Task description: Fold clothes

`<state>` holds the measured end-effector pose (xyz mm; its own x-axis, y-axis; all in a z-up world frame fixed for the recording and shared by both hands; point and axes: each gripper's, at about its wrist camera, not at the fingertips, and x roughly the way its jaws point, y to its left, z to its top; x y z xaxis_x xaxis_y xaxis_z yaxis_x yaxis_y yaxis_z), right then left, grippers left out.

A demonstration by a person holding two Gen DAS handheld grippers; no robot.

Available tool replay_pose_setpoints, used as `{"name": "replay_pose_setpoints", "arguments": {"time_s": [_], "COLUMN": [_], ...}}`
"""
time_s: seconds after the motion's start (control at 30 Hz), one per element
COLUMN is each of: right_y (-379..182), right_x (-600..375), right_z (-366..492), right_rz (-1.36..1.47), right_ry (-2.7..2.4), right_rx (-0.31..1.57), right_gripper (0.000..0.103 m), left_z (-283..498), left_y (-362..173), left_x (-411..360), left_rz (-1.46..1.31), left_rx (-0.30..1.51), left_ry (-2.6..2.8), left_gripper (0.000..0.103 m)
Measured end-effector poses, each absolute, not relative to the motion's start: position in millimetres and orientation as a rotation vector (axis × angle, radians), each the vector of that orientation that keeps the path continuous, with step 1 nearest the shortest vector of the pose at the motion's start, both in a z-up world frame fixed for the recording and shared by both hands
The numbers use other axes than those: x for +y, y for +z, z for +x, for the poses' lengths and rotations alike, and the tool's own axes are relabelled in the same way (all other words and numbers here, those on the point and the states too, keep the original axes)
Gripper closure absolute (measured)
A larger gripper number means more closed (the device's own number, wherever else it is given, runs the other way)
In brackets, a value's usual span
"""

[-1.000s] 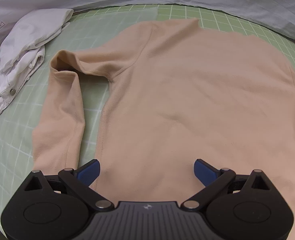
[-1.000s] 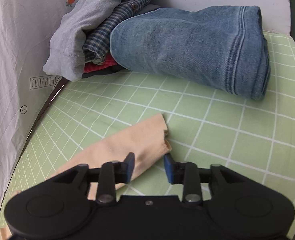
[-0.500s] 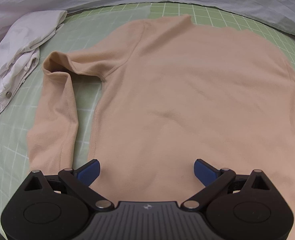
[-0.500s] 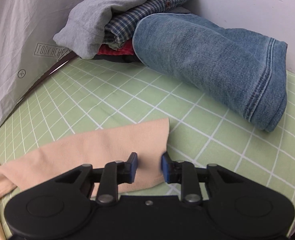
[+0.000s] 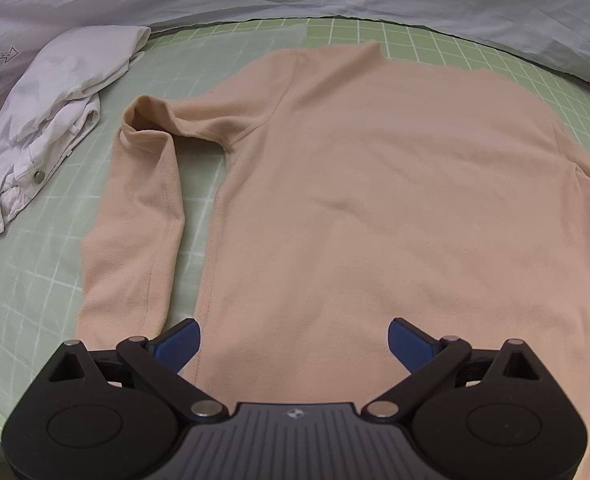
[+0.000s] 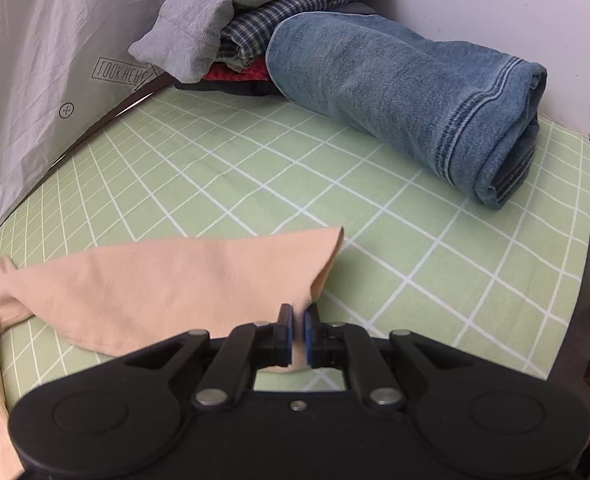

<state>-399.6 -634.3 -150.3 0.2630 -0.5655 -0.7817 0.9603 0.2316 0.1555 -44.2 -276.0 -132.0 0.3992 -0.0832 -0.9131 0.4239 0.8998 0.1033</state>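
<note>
A peach long-sleeved top (image 5: 375,208) lies flat on the green grid mat (image 5: 47,264). Its one sleeve (image 5: 135,216) is bent back alongside the body. My left gripper (image 5: 293,340) is open over the top's lower hem, its blue pads apart, holding nothing. In the right wrist view the other sleeve (image 6: 167,288) stretches across the mat (image 6: 435,280). My right gripper (image 6: 299,332) is shut on that sleeve's cuff edge, with cloth pinched between the pads.
A crumpled white garment (image 5: 43,132) lies at the mat's far left. Folded blue jeans (image 6: 407,92) and a stack of folded clothes (image 6: 247,28) sit at the mat's far side. White sheeting (image 6: 35,60) borders the mat.
My right gripper closed on the sleeve cuff and swung so more of the sleeve shows. The left gripper stayed open and drifted slightly over the top.
</note>
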Motion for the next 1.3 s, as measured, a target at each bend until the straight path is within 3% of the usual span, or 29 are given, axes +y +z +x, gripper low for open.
{"name": "replay_pose_setpoints", "arguments": {"time_s": [0.1, 0.17, 0.23, 0.27, 0.33, 0.5, 0.9, 1.07, 1.17, 1.23, 1.3], "right_y": [-148.4, -146.3, -140.4, -136.0, -127.9, -113.2, -134.2, -149.8, -153.3, -155.4, -156.8], "right_x": [-628.3, -627.3, -627.3, -627.3, -630.5, -647.7, -688.5, -685.5, -677.0, -671.4, -666.0], "right_z": [-395.4, -392.8, -391.4, -389.8, -381.8, -347.9, -160.9, -105.1, -89.8, -82.1, -80.0], "right_rz": [0.671, 0.647, 0.623, 0.6, 0.547, 0.456, 0.264, 0.222, 0.228, 0.226, 0.208], "right_ry": [-1.139, -1.135, -1.142, -1.154, -1.177, -1.109, -0.652, -0.497, -0.415, -0.369, -0.351], "right_rx": [0.716, 0.74, 0.735, 0.73, 0.73, 0.692, 0.759, 0.797, 0.807, 0.813, 0.814], "right_gripper": [0.092, 0.079, 0.052, 0.048, 0.023, 0.0, 0.001, 0.01, 0.025, 0.046, 0.05], "left_z": [-49.7, -52.6, -54.3, -54.6, -53.4, -44.9, 3.2, 7.2, 7.9, 9.4, 11.0], "left_y": [-131.5, -132.0, -132.3, -132.6, -133.8, -137.7, -151.7, -161.4, -162.2, -162.9, -163.8], "left_x": [-270.5, -268.1, -266.6, -265.8, -264.5, -269.7, -302.4, -311.3, -310.2, -307.5, -304.6], "left_rz": [0.342, 0.341, 0.338, 0.335, 0.327, 0.306, 0.275, 0.285, 0.272, 0.244, 0.223], "left_rx": [1.122, 1.124, 1.125, 1.126, 1.131, 1.139, 1.145, 1.157, 1.162, 1.172, 1.181], "left_ry": [-0.328, -0.327, -0.324, -0.32, -0.312, -0.273, -0.205, -0.182, -0.178, -0.182, -0.189], "left_gripper": [0.004, 0.004, 0.004, 0.004, 0.004, 0.004, 0.003, 0.002, 0.0, 0.0, 0.0]}}
